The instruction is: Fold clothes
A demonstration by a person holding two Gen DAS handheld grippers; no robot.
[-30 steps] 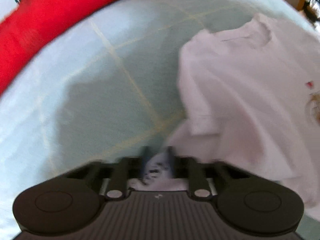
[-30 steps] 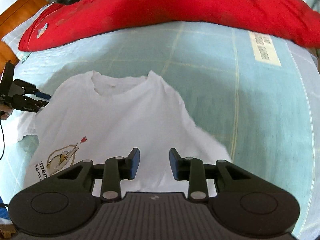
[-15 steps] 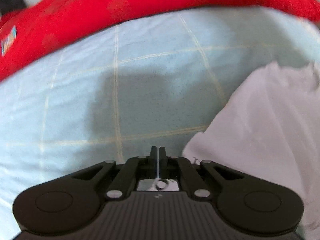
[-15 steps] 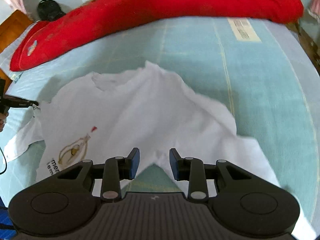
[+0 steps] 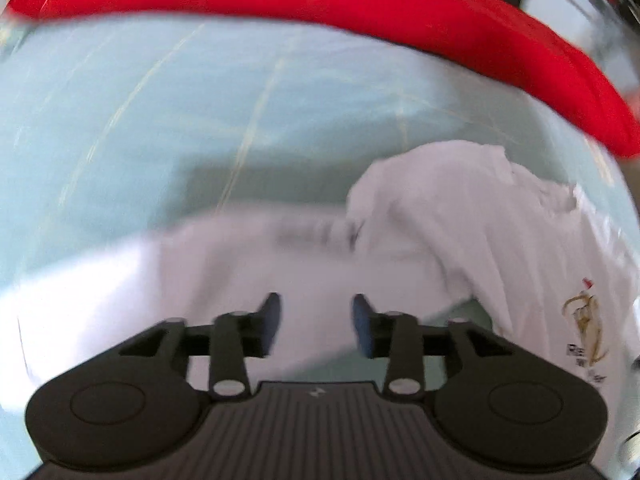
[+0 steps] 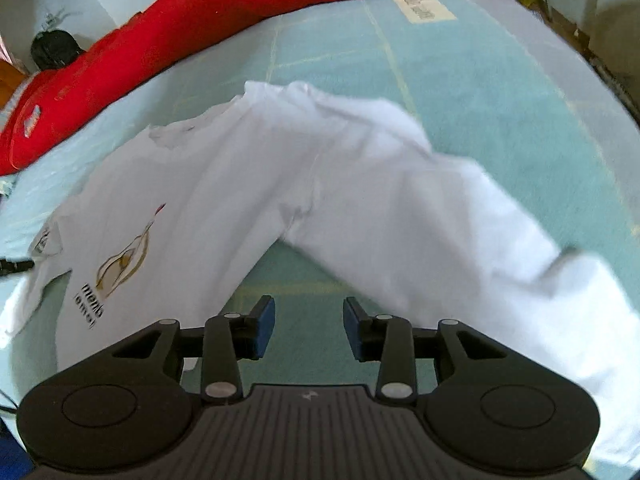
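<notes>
the left gripper (image 5: 315, 330) had its two black fingers with blue pads wide apart, and nothing was held between them. it hung over the soft white cotton t-shirt (image 5: 460, 232), which filled the view from 9 o'clock round to 3 o'clock. that view was blurry.

the right gripper (image 6: 306, 328) was wide open too, with nothing in it. between its fingers was only the pale green bed sheet with thin yellow lines (image 6: 480, 92). the shirt (image 6: 248, 184) lay crumpled on the sheet in an upside-down v shape. one part ran down to 8 o'clock, with a gold and black printed picture (image 6: 120, 268) on it. the other part ran down to 4 o'clock.

a long red fuzzy blanket (image 6: 224, 20) lay along the far side of the sheet, from 9 to 1 o'clock. there were no boxes or baskets to see.
</notes>
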